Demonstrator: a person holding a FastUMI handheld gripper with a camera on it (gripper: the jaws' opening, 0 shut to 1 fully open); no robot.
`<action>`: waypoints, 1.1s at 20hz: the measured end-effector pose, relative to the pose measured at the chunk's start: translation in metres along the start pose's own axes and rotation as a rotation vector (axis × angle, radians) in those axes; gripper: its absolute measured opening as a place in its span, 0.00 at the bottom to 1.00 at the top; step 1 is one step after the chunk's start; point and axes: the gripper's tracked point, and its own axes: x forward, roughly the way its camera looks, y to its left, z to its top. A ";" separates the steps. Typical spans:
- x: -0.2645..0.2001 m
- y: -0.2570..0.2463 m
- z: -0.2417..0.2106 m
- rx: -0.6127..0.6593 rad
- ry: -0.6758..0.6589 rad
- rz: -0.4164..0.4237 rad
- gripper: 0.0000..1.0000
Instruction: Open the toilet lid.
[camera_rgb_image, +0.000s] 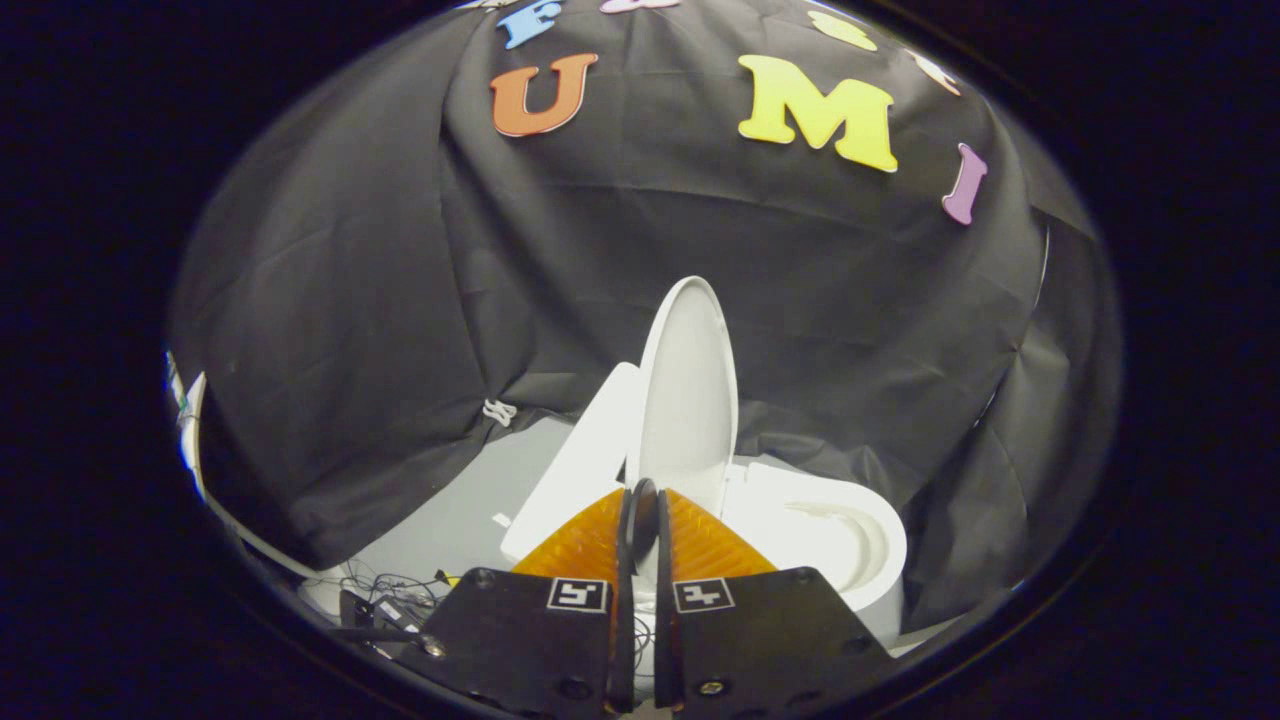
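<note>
Fingers (641, 500) stand nearly closed with only a thin slit between them, gripping nothing. Just beyond their tips rises the white toilet lid (688, 390), raised upright and seen nearly edge-on, with its pale inner face turned toward the bowl. To the right of the fingers lies the open toilet bowl (850, 540), against the black cloth wall (330, 330).

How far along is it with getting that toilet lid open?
Nearly done, it seems. The lid already stands upright, raised off the bowl, whose inside shows. The gripper sits at the lid's lower edge with its fingers closed together; whether they pinch the lid is unclear. What's left is likely just pulling away.
</note>
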 end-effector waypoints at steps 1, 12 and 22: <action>0.000 -0.001 0.000 -0.011 -0.002 -0.014 0.11; -0.082 -0.037 -0.018 0.044 -0.160 0.177 0.37; -0.195 -0.142 -0.105 0.163 -0.367 0.155 0.57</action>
